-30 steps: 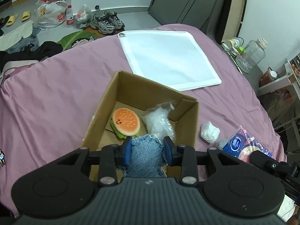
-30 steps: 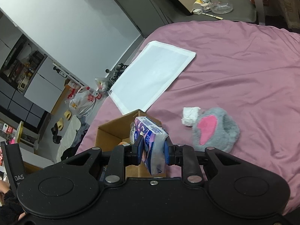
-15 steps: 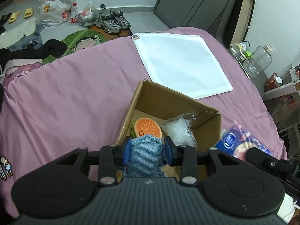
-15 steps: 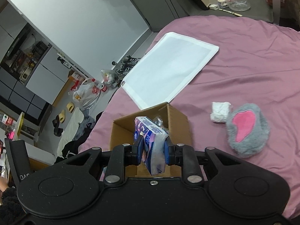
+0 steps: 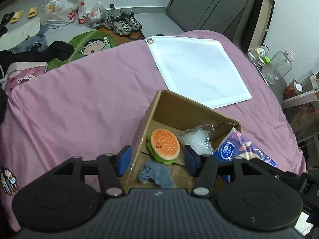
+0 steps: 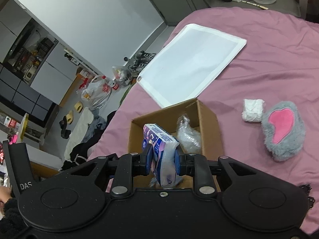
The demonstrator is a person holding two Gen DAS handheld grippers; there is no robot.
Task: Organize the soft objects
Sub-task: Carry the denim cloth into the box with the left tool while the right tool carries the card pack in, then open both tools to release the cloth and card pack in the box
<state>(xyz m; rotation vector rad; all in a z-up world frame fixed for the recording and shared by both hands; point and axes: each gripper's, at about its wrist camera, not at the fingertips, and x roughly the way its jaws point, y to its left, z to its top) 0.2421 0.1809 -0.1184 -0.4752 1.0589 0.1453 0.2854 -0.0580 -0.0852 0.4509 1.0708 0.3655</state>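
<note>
We see the tissue pack (image 6: 162, 155) clamped between the right gripper (image 6: 162, 162) jaws, its long axis running away from the camera, far end tilted up over the cardboard box (image 6: 207, 123). The left gripper (image 5: 157, 160) jaws stand apart above the denim piece (image 5: 155, 174), which lies in the box beside the burger plush (image 5: 164, 147) and a clear plastic bag (image 5: 196, 139) on the bed (image 5: 79, 103).

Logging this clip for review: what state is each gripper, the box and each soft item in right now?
left gripper: open, empty
right gripper: shut on tissue pack
cardboard box: open-topped
burger plush: in box
denim piece: in box
plastic bag: in box
grey plush: on bed
white wad: on bed
</note>
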